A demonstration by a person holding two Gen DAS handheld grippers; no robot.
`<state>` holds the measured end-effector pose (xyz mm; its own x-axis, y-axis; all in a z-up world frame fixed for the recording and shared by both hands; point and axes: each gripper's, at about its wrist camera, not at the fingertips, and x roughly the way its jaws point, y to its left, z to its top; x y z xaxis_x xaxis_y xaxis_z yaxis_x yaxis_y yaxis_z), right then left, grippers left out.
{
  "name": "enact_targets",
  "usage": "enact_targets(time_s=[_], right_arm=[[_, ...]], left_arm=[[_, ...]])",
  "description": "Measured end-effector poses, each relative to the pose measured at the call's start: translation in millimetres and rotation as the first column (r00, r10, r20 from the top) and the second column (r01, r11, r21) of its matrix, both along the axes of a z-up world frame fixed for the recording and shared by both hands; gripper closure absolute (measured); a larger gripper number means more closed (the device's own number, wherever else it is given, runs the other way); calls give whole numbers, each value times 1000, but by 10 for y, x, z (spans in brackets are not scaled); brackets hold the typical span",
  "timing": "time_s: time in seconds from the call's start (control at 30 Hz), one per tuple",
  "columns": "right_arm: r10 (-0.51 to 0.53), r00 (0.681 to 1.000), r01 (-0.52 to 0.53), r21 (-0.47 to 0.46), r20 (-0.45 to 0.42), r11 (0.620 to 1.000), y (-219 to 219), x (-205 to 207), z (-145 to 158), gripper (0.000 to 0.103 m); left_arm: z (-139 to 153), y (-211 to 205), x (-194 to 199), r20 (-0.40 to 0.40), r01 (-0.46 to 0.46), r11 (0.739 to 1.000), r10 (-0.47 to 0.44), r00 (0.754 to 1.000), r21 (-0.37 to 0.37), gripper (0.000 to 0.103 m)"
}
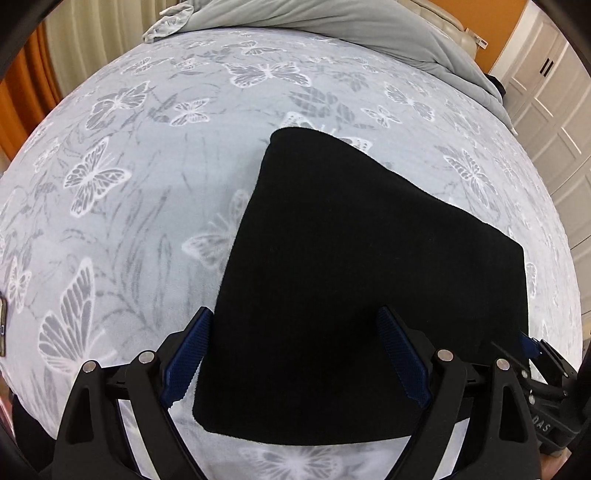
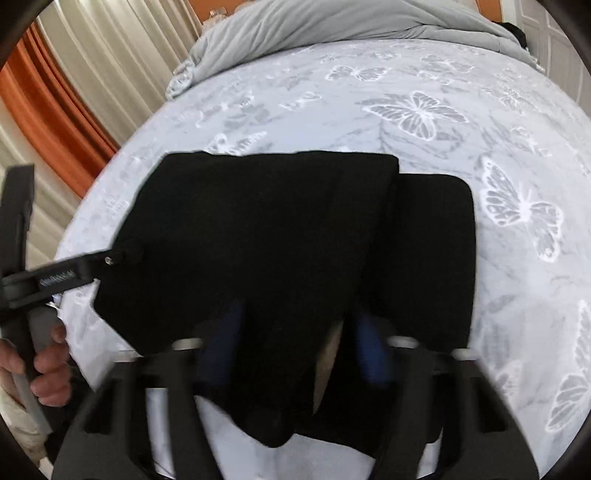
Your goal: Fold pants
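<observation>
**Black pants folded on the butterfly bedspread, both grippers over them**

The black, soft-napped pants (image 1: 354, 280) lie folded into a broad flat bundle on the bed's pale grey spread printed with white butterflies (image 1: 122, 177). A rumpled plain grey duvet (image 1: 332, 22) is heaped at the twelve o'clock end of the bed.

From the left wrist view, the left gripper (image 1: 295, 332) hangs over the near edge of the pants, its blue-padded fingers (image 1: 188, 354) spread wide: one sits at the bundle's nine o'clock edge, the other over the cloth itself. They grip nothing. The right gripper shows at four o'clock, at the pants' corner.

From the right wrist view, the right gripper (image 2: 299, 332) is blurred; its fingers (image 2: 225, 339) stand fairly close together with a fold of the black cloth lying between them at six o'clock. Whether the pads actually press on the cloth I cannot tell. At nine o'clock a hand (image 2: 44, 365) holds the left gripper's grey handle.
</observation>
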<state>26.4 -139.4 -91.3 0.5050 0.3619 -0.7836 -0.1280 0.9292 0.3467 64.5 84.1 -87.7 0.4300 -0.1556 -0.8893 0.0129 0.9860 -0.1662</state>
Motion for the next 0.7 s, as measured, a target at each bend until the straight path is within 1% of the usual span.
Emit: enact_targets(time_s=[0.03,0.07,0.1,0.13,0.17,0.23,0.3,0.33,0.37,0.4,0.43,0.47,0.5,0.57,0.6,0.67,0.7], right_arm=[[14,1000,-14,25,0,1000,18,2,19,84],[22,1000,-22,2,17,1000,61,-16,77,85],[33,997,-30,-46,66,999,117,-56,196,85],[39,995,-35,-49,92,998,122,-83,295,85],[39,992,-35,-30,119,999,79,-119,437,85],[14,987,-9,-28,160,1000,-49,-197,616,85],[-29,986,38,-53,167,998,-238,-254,668,84],[-50,987,61,-66,154,996,-325,-256,630,84],[-81,989,91,-77,126,993,-434,-257,538,83],[-110,992,116,-99,60,988,-542,-222,339,80],[-109,994,108,-122,1,987,-581,-180,162,76],[-103,994,100,-120,-20,988,-613,-168,19,67],[-113,994,112,-103,1,988,-641,-190,40,58],[-116,993,117,-112,11,987,-672,-213,191,49],[-122,992,126,-104,39,987,-706,-249,261,39],[-154,984,161,-87,85,983,-831,-298,371,26],[-166,983,172,-76,80,982,-888,-265,375,26]], left_arm=[[8,-7,0,0,1,1000,-1,1000,3,16],[16,-15,-8,0,6,1000,-6,1000,8,16],[28,-20,-15,3,10,1000,-10,1000,9,16],[52,-20,-26,12,15,1000,-16,1000,10,16],[98,-22,-52,34,20,1000,-21,999,17,16],[196,-29,-107,83,26,999,-29,996,41,16],[290,-38,-161,136,30,997,-39,990,69,16],[319,-51,-181,160,31,995,-45,986,90,16],[324,-63,-178,168,33,994,-50,985,104,16],[312,-80,-171,169,36,993,-56,984,116,16],[295,-91,-158,164,38,992,-58,985,122,16],[266,-101,-139,151,40,992,-58,987,116,16],[242,-113,-118,137,44,993,-59,989,108,16],[218,-144,-85,115,50,995,-61,991,91,16],[207,-151,-68,107,50,995,-58,993,82,16],[186,-162,-55,96,47,997,-53,994,63,16],[169,-163,-41,88,53,998,-56,995,46,16]])
